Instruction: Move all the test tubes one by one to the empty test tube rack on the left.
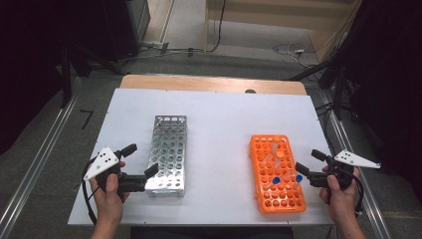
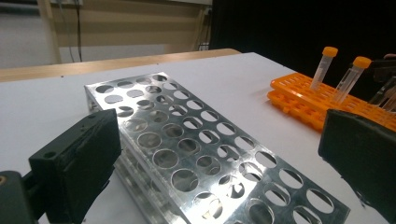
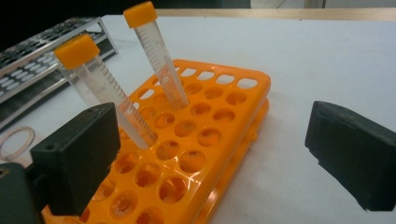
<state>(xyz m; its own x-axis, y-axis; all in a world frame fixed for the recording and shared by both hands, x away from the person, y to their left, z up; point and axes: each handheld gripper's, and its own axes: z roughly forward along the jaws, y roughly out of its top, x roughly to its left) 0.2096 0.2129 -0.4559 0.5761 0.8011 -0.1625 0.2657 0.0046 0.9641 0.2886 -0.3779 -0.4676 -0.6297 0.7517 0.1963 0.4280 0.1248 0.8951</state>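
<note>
High view: metal rack (image 1: 168,154), orange rack (image 1: 276,174) well apart.

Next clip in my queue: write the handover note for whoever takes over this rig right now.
Left gripper: open, empty, at the near corner of the metal tube rack.
Right gripper: open, empty, beside the orange tube rack.
Orange rack holds two orange-capped tubes and two blue-capped tubes.
Done: nothing visibly moved; the metal rack's visible holes look empty.
Left: probably moving tubes across to the metal rack.
</note>
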